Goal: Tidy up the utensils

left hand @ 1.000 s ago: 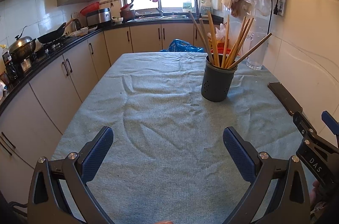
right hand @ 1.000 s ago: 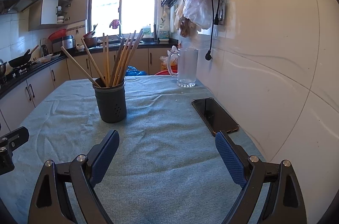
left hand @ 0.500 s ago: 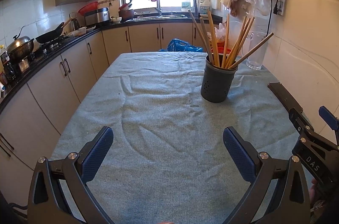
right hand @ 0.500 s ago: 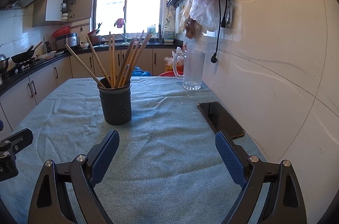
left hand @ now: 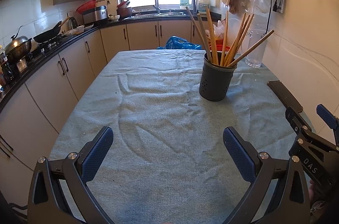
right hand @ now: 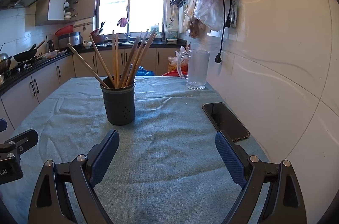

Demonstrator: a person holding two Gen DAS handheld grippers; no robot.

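Both grippers are empty at this moment. In my left hand, the left gripper [left hand: 167, 152] with its blue textured pads has its jaws spread wide over the bare cloth, and it holds nothing. In my right hand, the right gripper [right hand: 167, 155] is the same: jaws wide apart, nothing between them, and it hovers low over the table, pointing toward the cup.

As for the task, I judge that it is almost done or fully done. All the long wooden chopsticks [right hand: 125, 60] that I can see stand together inside the dark grey round utensil holder with small drain holes [right hand: 118, 104]. They lean outward in different directions, and one of them tilts strongly to the side. I see no loose chopstick or other utensil lying on the table with the light blue-green cloth [left hand: 148, 118], at least in the part that both cameras show. What is left, maybe, is only to pull my hands away.

The holder stands upright on the cloth, near the middle of the table and a little toward the wall side. Behind it, close to the wall, stands a clear glass mug with a handle [right hand: 197, 71]; it looks empty, but I cannot tell for certain. A black smartphone [right hand: 224, 121] lies flat near the wall edge of the table, just beside my right gripper's right finger and well apart from the holder.
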